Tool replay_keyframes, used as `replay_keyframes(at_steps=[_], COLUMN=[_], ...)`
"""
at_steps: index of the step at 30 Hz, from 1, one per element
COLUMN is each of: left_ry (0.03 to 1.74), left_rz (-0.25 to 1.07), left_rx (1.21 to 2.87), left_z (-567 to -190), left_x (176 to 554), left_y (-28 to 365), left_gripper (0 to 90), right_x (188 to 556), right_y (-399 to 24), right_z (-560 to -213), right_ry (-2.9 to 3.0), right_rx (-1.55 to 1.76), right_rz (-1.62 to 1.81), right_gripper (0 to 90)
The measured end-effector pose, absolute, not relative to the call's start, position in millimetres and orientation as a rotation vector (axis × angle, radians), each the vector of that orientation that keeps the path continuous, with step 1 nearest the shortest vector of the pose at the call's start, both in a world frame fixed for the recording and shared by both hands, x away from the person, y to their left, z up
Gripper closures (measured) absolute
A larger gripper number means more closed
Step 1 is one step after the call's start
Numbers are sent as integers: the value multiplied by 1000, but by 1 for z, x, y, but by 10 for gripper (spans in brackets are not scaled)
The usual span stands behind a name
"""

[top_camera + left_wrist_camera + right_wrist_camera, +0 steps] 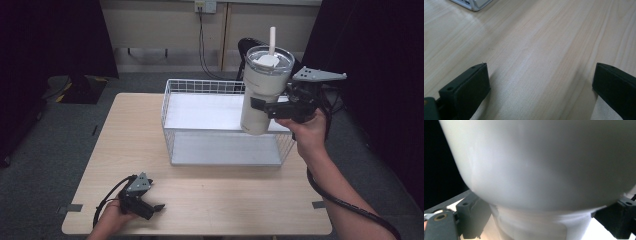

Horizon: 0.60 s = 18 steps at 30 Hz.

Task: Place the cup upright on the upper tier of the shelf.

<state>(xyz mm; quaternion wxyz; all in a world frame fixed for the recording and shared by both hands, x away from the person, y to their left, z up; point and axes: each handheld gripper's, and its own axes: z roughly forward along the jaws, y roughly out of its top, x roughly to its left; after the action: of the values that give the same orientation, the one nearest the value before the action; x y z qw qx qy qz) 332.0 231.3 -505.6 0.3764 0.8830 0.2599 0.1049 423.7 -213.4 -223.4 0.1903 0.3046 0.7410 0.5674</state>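
Observation:
A tall white tumbler [262, 90] with a clear lid and a white straw [272, 41] hangs upright in the air over the right side of the white wire basket [200, 86]. My right gripper [265, 107] is shut on the tumbler's lower body, its jaws on either side of the tumbler [541, 170] in the right gripper view. My left gripper [159, 207] rests low on the wooden table [130, 145] near its front left corner. It is open, and bare table [536, 62] lies between its jaws.
The basket has a white floor and a lower front shelf [225, 149]; its corner [472, 3] shows in the left gripper view. Dark curtains hang at both sides. A black cable [202, 40] runs down the back wall. A cable trails from each gripper.

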Motion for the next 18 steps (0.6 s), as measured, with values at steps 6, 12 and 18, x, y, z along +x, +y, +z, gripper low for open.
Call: replay_keyframes(at_steps=[6,12,18], left_ry=[667,667,666], left_rz=[265,264,261], left_rx=[2258,2258,2260], left_z=[-506,-506,-505], left_x=[332,332,332], left_y=[231,231,231], left_gripper=[5,5,5], right_x=[433,444,456], right_y=[-213,-210,-206], right_z=[-223,-224,-230], right_ry=[2066,2047,2025], right_rx=[873,896,934], right_rz=[1574,1564,1537], right_gripper=[102,101,101])
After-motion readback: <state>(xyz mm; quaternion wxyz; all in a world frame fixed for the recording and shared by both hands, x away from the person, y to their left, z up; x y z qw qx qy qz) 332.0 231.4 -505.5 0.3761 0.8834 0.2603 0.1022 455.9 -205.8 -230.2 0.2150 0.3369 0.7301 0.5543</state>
